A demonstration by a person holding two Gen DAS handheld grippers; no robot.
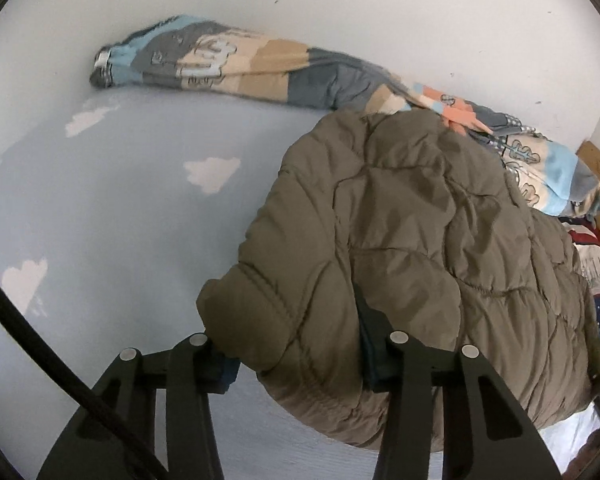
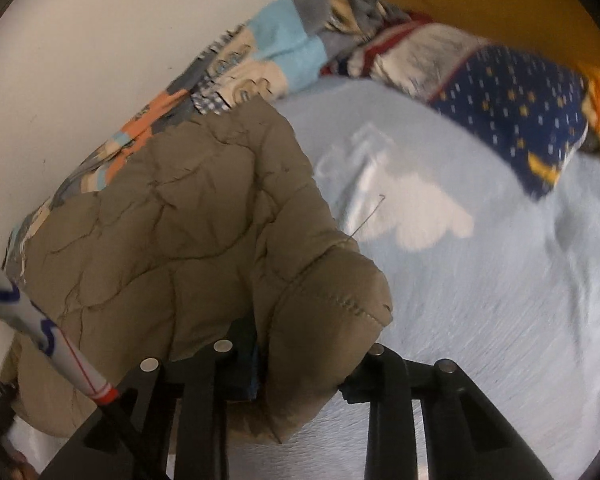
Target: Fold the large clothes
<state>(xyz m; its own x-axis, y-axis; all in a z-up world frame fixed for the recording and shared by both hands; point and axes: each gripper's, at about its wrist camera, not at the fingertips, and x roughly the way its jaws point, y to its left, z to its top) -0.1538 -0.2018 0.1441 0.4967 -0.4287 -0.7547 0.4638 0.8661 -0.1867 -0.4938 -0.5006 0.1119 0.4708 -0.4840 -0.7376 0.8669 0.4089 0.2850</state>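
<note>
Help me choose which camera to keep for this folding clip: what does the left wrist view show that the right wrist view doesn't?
Only the left wrist view: the long stretch of patchwork blanket along the wall, and three cloud prints on the sheet.

Only the right wrist view: the navy star-patterned cloth, the orange-yellow board behind it, and a white cable.

Both: the olive quilted jacket, each view's own gripper shut on its edge (left gripper, right gripper), and the pale blue sheet.

A bed with a pale blue, cloud-printed sheet carries an olive quilted jacket near the right, a patchwork blanket along the far wall, and a navy starred cloth far right.
</note>
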